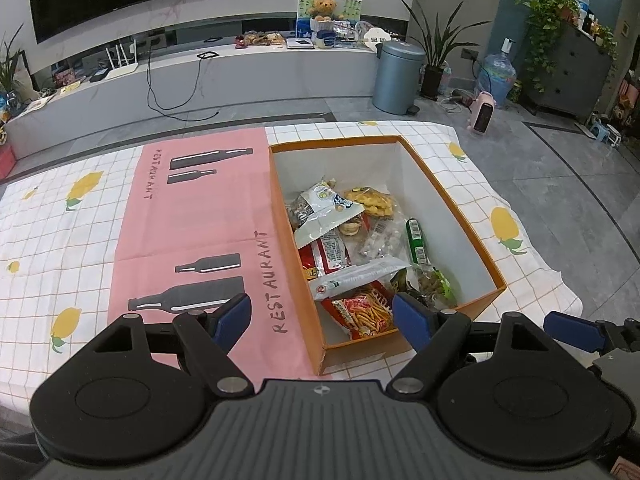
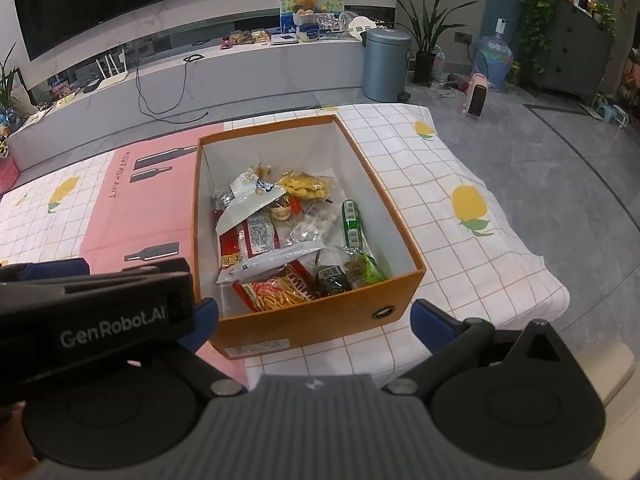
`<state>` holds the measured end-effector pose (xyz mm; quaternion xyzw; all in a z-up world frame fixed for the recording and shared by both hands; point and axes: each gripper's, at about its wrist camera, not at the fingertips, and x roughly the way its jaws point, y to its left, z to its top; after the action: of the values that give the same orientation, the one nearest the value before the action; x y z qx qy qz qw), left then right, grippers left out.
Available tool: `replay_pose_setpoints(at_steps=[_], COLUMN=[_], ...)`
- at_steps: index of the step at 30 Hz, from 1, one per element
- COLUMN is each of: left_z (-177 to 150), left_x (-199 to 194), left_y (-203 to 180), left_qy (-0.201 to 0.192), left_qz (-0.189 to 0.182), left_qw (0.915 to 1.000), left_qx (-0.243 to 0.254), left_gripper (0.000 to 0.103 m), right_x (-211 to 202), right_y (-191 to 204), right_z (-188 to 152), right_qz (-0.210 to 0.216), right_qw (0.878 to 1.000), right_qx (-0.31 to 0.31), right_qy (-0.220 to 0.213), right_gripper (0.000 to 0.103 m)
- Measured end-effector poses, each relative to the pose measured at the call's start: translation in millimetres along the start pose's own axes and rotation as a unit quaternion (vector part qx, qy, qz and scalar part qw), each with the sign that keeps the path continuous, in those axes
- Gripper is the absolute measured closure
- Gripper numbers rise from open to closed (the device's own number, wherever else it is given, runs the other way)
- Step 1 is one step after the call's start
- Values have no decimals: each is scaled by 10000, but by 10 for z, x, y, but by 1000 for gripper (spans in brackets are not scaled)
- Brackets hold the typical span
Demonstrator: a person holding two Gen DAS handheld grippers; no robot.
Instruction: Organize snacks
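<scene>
The left gripper (image 1: 322,316) has a ribbed grey housing with a small round emblem at its front edge. 2 black, rounded lobes flank it, each stamped with a shallow circular recess and cut with a triangular opening. Black linkage arms run forward from silver pivot screws to 2 fingers (image 1: 234,314) capped in blue pads. The right gripper (image 2: 314,320) is built the same way: grey ribbed body, black lobes, silver screws, blue-tipped fingers (image 2: 430,320). White "GenRobot.AI" lettering marks a black side panel of the left gripper, seen from the right wrist.
</scene>
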<state>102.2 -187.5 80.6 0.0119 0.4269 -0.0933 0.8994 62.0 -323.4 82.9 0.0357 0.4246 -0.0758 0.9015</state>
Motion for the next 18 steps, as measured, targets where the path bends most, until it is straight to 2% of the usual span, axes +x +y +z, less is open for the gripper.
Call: replay_pose_setpoints(at_steps=[18], left_z=[-14], left_x=[-113], left_y=[-5], left_qy=[-133], left_qz=[127], left_qw=[9998], left_qx=[-50], left_gripper=[9], right_x=[-83], right_y=[-8], right_z=[-19], right_qz=[13], right_qw=[9999], right_qx=[-59], right_qy=[-129], right_gripper=[4])
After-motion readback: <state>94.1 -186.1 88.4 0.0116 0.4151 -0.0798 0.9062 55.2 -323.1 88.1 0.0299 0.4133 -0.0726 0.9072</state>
